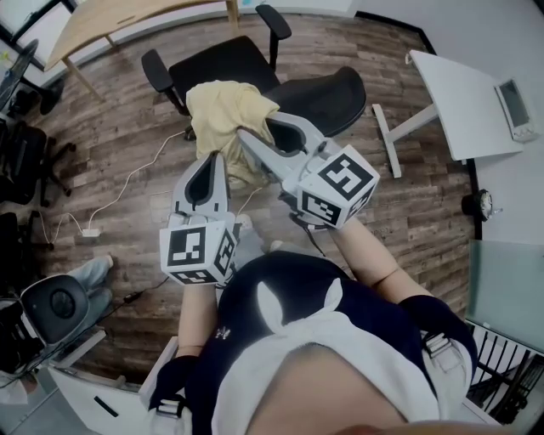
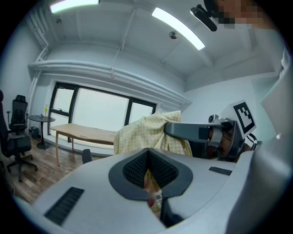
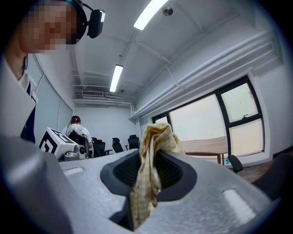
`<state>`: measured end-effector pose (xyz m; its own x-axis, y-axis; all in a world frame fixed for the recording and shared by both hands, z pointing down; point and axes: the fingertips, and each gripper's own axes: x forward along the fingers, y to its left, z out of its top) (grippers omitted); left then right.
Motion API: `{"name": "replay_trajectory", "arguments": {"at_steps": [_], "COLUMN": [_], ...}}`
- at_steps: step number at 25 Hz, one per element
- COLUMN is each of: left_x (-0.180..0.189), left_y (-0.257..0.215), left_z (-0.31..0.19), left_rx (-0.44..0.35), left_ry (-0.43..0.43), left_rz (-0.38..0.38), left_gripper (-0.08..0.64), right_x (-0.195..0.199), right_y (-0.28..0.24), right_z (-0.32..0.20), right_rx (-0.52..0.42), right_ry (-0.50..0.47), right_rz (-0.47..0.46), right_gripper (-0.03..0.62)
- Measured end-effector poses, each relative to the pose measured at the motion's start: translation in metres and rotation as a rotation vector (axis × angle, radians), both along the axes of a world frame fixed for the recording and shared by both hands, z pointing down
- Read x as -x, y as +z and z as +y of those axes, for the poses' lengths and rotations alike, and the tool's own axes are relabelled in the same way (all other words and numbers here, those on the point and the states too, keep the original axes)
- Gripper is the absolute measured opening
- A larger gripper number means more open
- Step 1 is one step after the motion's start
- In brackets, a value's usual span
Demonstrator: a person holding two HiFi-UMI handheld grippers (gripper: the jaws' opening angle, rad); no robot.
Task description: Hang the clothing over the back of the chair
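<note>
A pale yellow checked garment (image 1: 223, 112) hangs bunched between my two grippers, above a black office chair. The chair's seat (image 1: 219, 61) lies farther away and its mesh backrest (image 1: 327, 95) is to the right of the cloth. My left gripper (image 1: 212, 160) is shut on a lower edge of the garment (image 2: 153, 194), near a small label. My right gripper (image 1: 246, 136) is shut on a gathered fold of the garment (image 3: 149, 176), which stands up out of its jaws. In the left gripper view the right gripper (image 2: 201, 132) reaches in with the cloth (image 2: 144, 132) draped over it.
A white desk (image 1: 463, 93) stands at the right and a wooden table (image 1: 127, 17) at the top. A white cable and adapter (image 1: 89, 231) lie on the wood floor. More black chairs (image 1: 25, 161) stand at the left. A seated person (image 3: 75, 125) is far off.
</note>
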<state>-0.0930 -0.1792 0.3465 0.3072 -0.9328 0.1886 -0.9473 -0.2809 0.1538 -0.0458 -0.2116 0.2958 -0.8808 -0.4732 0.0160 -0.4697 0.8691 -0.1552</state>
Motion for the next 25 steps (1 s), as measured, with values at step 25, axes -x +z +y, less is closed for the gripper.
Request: {"name": "replay_trajectory", "arguments": {"at_steps": [25], "left_x": [0.000], "left_y": [-0.004], "left_z": [-0.043], "left_rx": [-0.007], "left_ry": [0.095], "left_rz": [0.022], "left_gripper": [0.005], "right_x": [-0.017], "right_y": [-0.003], "right_z": [-0.061], "right_rx": [-0.005], "right_ry": [0.129], "right_rz": [0.035], "right_gripper": [0.092]}}
